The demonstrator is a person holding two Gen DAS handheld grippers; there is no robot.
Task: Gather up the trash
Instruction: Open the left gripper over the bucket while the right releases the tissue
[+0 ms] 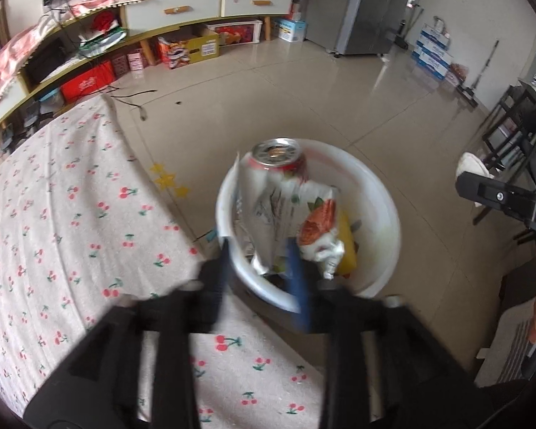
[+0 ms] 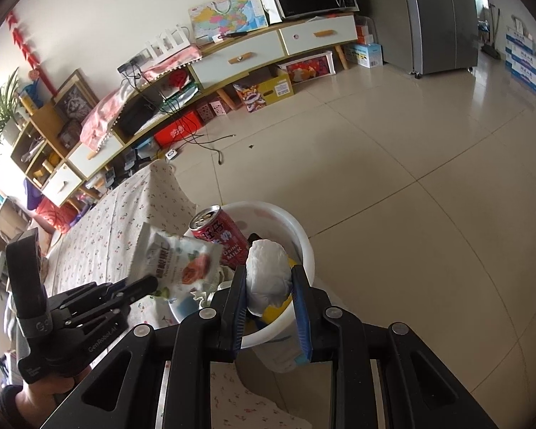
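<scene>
A white bin [image 1: 382, 214] [image 2: 296, 236] stands on the floor beside the cherry-print table. It holds a red drink can [image 1: 278, 157] [image 2: 218, 236] and yellow trash [image 1: 346, 246]. My left gripper [image 1: 259, 250] [image 2: 153, 282] is shut on a white snack wrapper [image 1: 268, 211] [image 2: 178, 261] and holds it over the bin's near rim. My right gripper [image 2: 269, 275] is shut on a crumpled white paper ball [image 2: 269, 275] above the bin. The right gripper also shows at the right edge of the left wrist view [image 1: 496, 196].
The cherry-print tablecloth [image 1: 71, 214] [image 2: 125, 221] covers the table to the left of the bin. A long TV cabinet [image 2: 232, 57] with boxes under it lines the far wall. A grey fridge [image 1: 368, 7] stands at the back. Dark chairs [image 1: 507, 125] are on the right.
</scene>
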